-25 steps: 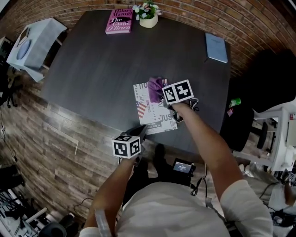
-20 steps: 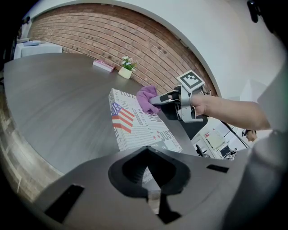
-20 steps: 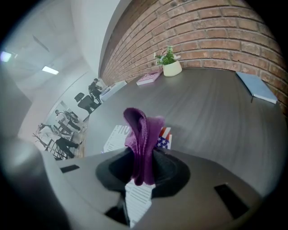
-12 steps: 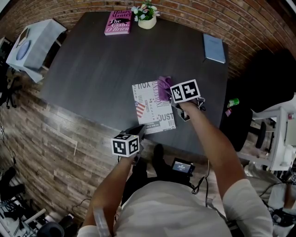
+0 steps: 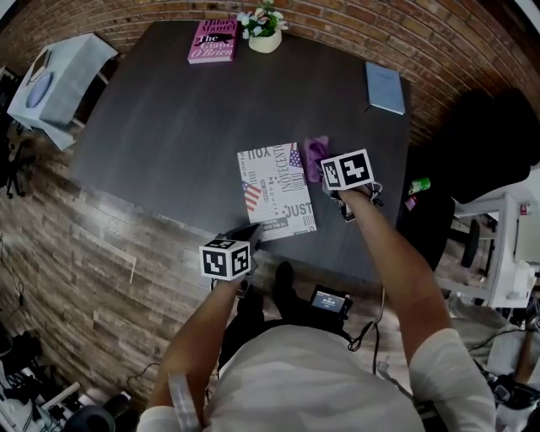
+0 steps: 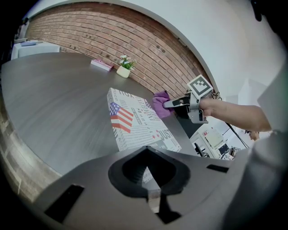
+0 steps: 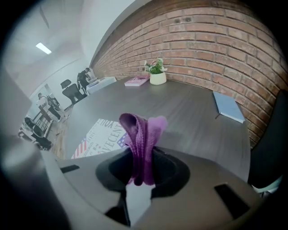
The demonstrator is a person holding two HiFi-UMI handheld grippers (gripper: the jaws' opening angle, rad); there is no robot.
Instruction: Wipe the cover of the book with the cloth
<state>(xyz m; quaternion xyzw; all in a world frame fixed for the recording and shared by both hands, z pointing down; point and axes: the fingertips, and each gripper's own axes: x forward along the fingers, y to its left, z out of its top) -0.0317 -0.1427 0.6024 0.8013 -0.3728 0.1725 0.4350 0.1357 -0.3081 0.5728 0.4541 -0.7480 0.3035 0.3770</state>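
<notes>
Nearest to us, by our feet on the plank floor, a small black device lies just under the table's near edge. The dark table fills the middle. The book, with a white cover of bold print and a flag, lies flat near that near edge.

To the right of the table stands a black chair, with a small green object between it and the table edge. Further back on the table's right side lies a blue notebook, well apart from the book. At the far edge a pink book lies just beside a flower pot, with the brick wall behind them. A white stand sits off the far left corner.

Our left tongs are clenched tight with nothing between the jaws. Their tip rests at the book's near left corner, though we cannot tell if it presses on the cover.

Our right tongs grasp the purple cloth, and the bunched folds keep the jaws partly apart. The cloth sticks out ahead of the jaws at the book's far right edge, overlapping that edge and the table beside it. From the right gripper view the book lies down to the left of the cloth. We cannot tell whether the cloth touches the cover.
</notes>
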